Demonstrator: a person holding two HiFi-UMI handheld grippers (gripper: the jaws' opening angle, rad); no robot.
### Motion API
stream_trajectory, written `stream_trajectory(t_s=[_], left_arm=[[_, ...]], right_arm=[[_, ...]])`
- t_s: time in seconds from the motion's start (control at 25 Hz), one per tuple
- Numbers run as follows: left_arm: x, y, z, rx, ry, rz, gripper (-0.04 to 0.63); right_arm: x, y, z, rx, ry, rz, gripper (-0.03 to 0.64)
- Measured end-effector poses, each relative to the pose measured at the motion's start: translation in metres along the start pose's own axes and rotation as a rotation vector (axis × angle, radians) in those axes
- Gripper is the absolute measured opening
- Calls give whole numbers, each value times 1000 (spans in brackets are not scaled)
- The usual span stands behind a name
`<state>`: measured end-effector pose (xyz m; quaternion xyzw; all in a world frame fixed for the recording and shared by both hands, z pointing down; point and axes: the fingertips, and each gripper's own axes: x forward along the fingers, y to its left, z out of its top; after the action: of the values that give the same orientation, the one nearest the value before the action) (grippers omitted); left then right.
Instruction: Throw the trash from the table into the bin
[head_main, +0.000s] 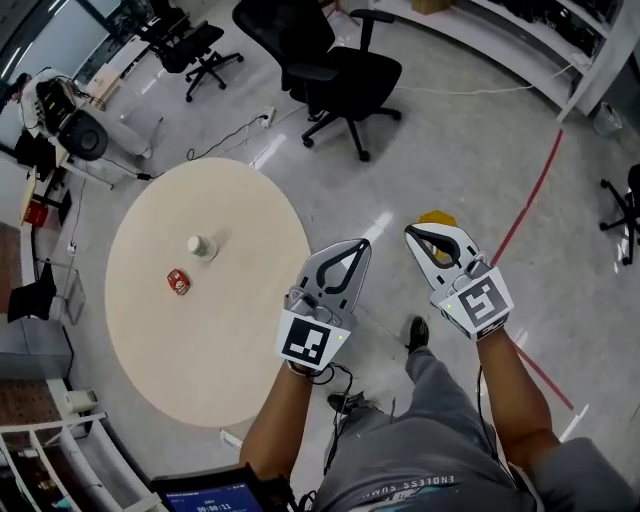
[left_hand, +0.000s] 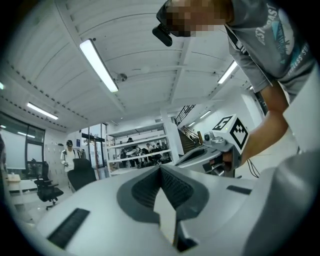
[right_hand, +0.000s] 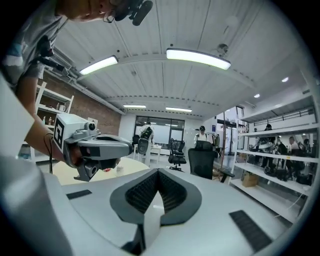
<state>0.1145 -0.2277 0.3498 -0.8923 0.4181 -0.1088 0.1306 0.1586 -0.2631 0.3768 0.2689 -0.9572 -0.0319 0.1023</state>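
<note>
Trash sits untouched on a round beige table in an open office: a small red crumpled packet just beside a small white cup-shaped item, both near the middle of the tabletop. A person in grey trousers stands off the table's right edge, holding a white two-jaw gripper in each bare hand. The left gripper hangs just past that edge, over the pale floor, with its marker cube towards the person. Its own view shows the ribbed black pads pressed together with nothing between them. The right gripper is held farther from the table, side by side with the left and apart from it. Its jaws are likewise closed on nothing, and the two tips point away from the person. A yellow object lies on the floor beyond the right gripper's tip, well clear of the table and partly hidden, so what it is cannot be told. A black swivel chair stands on the far side of the table, and a red floor line runs well to the table's right.
</note>
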Motion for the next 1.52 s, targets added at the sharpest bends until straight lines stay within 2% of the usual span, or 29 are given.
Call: stream_trajectory(t_s=[0.12, 0.28, 0.36, 0.4, 0.52, 0.56, 0.68, 0.88, 1.12, 1.52], left_arm=[[-64, 5, 25, 26, -29, 54, 34], [-162, 13, 58, 92, -29, 99, 34], [-218, 23, 74, 124, -32, 143, 34], [-245, 29, 83, 114, -44, 177, 32], [-316, 45, 105, -36, -146, 313, 32], [-334, 48, 107, -48, -160, 344, 32], [-387, 57, 107, -10, -161, 414, 34], [-509, 69, 136, 16, -177, 537, 32], [-558, 97, 126, 20, -169, 606, 32], [-546, 154, 66, -20, -110, 646, 34]], right_arm=[[-2, 54, 45, -39, -44, 17, 8], [-7, 146, 129, -237, -175, 67, 8], [-7, 196, 172, -271, -242, 95, 8], [-6, 219, 188, -270, -263, 111, 8], [-3, 279, 225, -274, -309, 153, 8], [0, 295, 231, -276, -328, 166, 8], [11, 341, 244, -291, -368, 208, 8], [23, 446, 299, -333, -399, 291, 8], [66, 486, 311, -350, -389, 358, 8], [161, 480, 272, -368, -325, 470, 9]])
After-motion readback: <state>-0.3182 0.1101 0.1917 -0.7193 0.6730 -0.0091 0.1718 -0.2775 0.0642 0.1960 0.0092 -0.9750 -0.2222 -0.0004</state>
